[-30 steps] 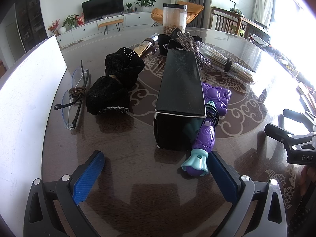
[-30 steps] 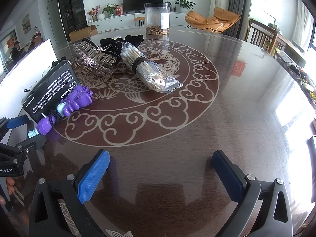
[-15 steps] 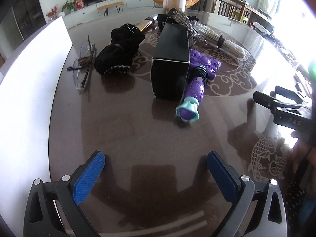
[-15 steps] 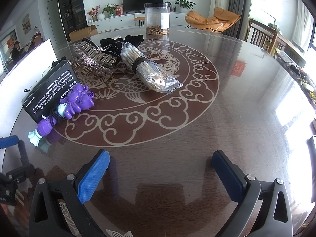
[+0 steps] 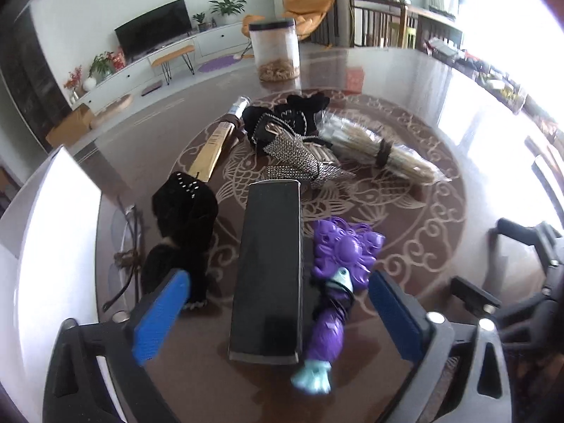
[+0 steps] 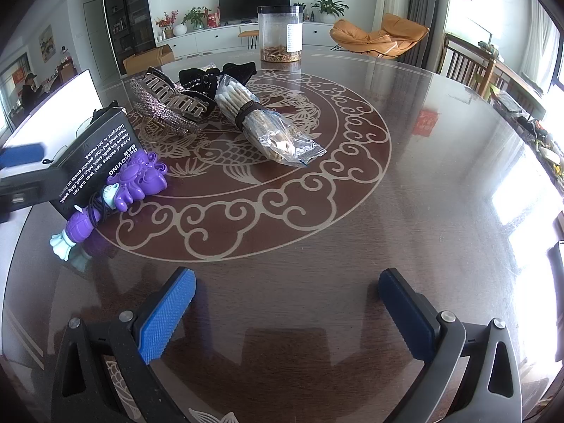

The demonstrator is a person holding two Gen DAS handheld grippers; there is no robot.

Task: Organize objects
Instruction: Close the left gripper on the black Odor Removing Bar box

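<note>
My left gripper (image 5: 278,282) hovers over the table and points down. A long black box (image 5: 271,264) and a purple toy with a teal end (image 5: 338,271) both lie between its blue pads (image 5: 162,313). The jaws are closing, and neither pad touches either item. In the right wrist view the same box (image 6: 95,155) and toy (image 6: 134,179) sit at the left, beside the left gripper's blue pad (image 6: 21,155). My right gripper (image 6: 287,278) is open over bare table with nothing between its fingers.
A black velvet piece (image 5: 183,218) and glasses (image 5: 123,257) lie left of the box. Beyond it are a rhinestone hair claw (image 5: 299,155), a bag of cotton swabs (image 5: 380,144), a wooden stick-like item (image 5: 215,148) and a clear jar (image 5: 275,53). A white board (image 5: 53,246) stands along the left edge.
The left gripper first pulled back from the box, then came forward and up, so the box and purple toy now lie between its fingers. The right gripper has not moved.
</note>
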